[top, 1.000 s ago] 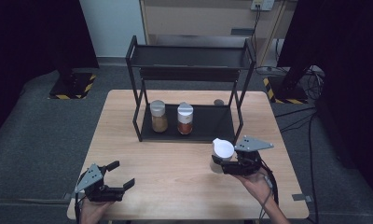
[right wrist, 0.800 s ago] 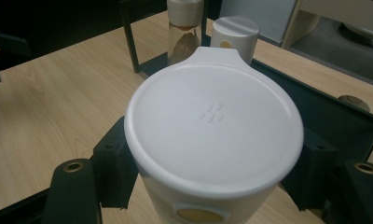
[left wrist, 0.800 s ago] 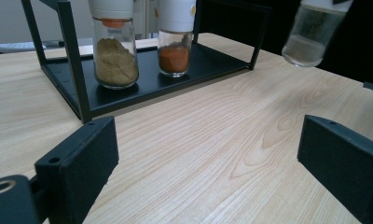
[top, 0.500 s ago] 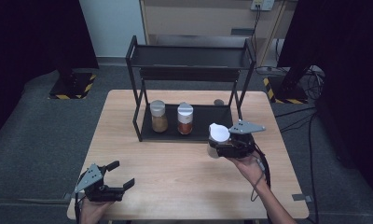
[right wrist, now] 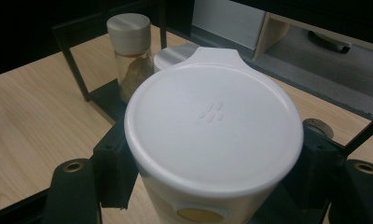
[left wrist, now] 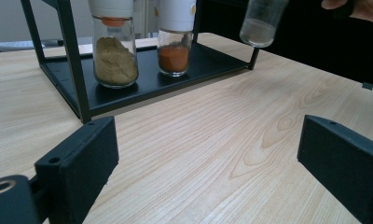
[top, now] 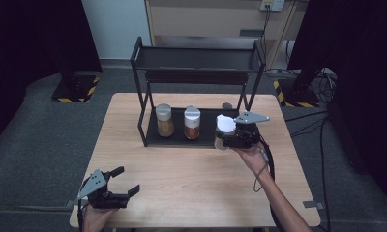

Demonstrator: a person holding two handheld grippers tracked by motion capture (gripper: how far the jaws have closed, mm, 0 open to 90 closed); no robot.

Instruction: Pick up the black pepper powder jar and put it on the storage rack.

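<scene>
White-capped and upright, a spice jar (top: 224, 131) sits clamped in the right gripper (top: 237, 137) jaws, raised off the desk (top: 196, 179) just beside the rack (top: 196, 87) and its open right-hand spot. The left gripper (top: 115, 189), jaws wide and empty, rests well apart.

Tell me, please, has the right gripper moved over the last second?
Yes. The right gripper, shut on the white-capped jar, has moved away from the person toward the black rack, reaching its lower shelf beside the two jars.
</scene>
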